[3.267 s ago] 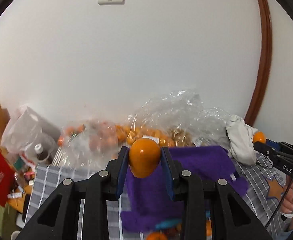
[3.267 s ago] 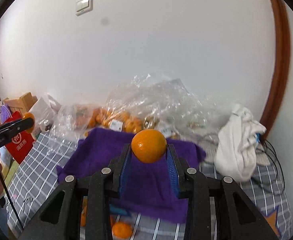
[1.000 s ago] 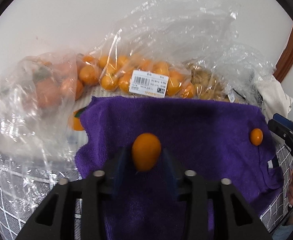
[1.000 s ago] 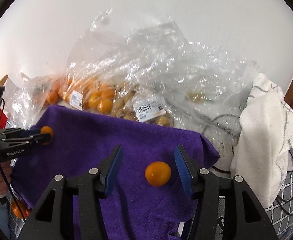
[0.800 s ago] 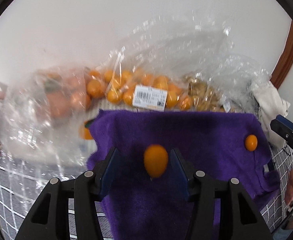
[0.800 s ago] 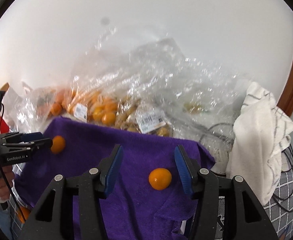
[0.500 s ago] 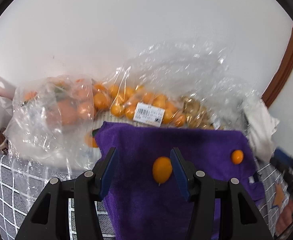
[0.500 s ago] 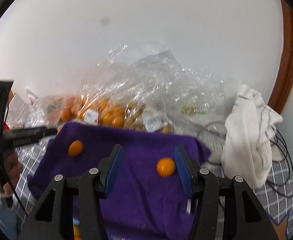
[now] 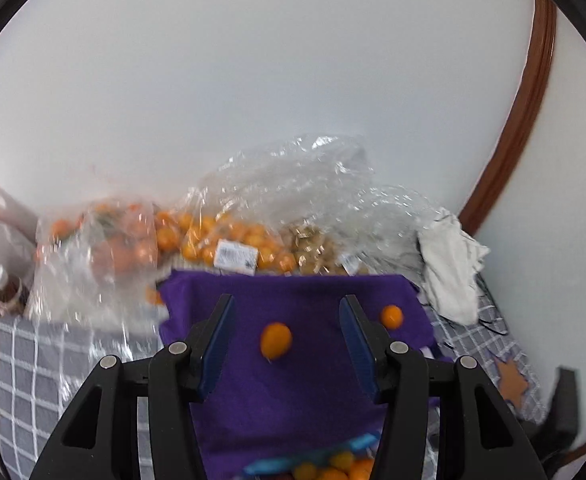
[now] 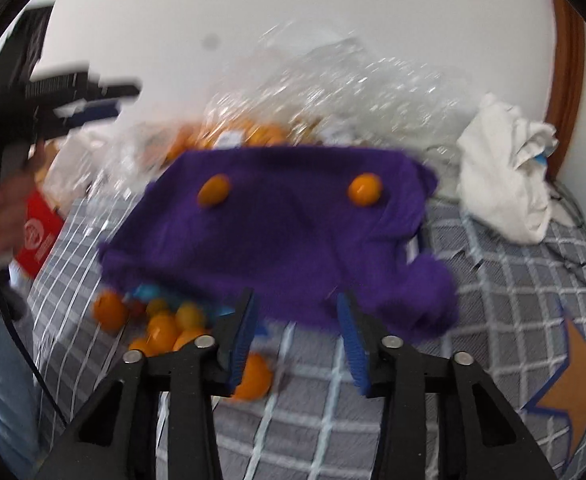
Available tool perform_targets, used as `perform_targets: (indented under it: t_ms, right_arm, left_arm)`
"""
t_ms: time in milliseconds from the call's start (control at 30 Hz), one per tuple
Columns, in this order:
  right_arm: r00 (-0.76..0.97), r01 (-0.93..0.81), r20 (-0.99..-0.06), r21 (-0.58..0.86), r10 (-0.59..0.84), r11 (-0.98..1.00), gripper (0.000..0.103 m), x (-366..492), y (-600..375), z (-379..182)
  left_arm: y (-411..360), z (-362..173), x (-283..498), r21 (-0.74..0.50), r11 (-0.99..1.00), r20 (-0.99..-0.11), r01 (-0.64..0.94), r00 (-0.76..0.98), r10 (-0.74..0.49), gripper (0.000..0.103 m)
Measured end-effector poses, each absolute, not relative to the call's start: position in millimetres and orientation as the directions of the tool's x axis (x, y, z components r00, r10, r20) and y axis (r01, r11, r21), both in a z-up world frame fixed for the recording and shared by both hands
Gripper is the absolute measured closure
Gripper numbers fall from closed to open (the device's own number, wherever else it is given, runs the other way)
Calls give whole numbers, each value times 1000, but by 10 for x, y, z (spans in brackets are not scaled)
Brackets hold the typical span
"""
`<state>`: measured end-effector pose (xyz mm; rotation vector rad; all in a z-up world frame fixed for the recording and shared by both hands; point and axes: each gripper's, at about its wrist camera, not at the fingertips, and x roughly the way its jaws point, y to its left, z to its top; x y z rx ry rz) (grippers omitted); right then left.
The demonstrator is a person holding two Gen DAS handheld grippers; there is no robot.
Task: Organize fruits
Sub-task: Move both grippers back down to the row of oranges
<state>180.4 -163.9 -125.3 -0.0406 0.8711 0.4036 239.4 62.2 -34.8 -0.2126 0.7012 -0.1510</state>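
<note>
Two small oranges lie apart on the purple cloth near its far edge: the oval orange toward the left, the round orange toward the right. The left gripper is spread and empty above the cloth. The right gripper has just been closing; its jaws stand apart with nothing between them, over the cloth's near edge. More oranges sit heaped at the cloth's near left corner on the checked table cover.
</note>
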Motion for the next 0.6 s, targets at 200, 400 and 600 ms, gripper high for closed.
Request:
perform_targets:
  t_ms: [200,400,600]
  right_arm:
    - [521,-453,-768,121,373,883,64,1541,-1460,-1558]
    - [553,-441,-765,69,331,895,63,1523,-1383,-1677]
    - [538,-430,-780,73,321,900,63,1634,-1451,-1756]
  left_arm:
    - [737,-559,1915,-203,977,-652,66,735,-186,51]
    - [959,-943,1481,-203,979,-693,-4,707,-141,51]
    - [998,-1249,1238,-242,970,-718,-21,676,-164,51]
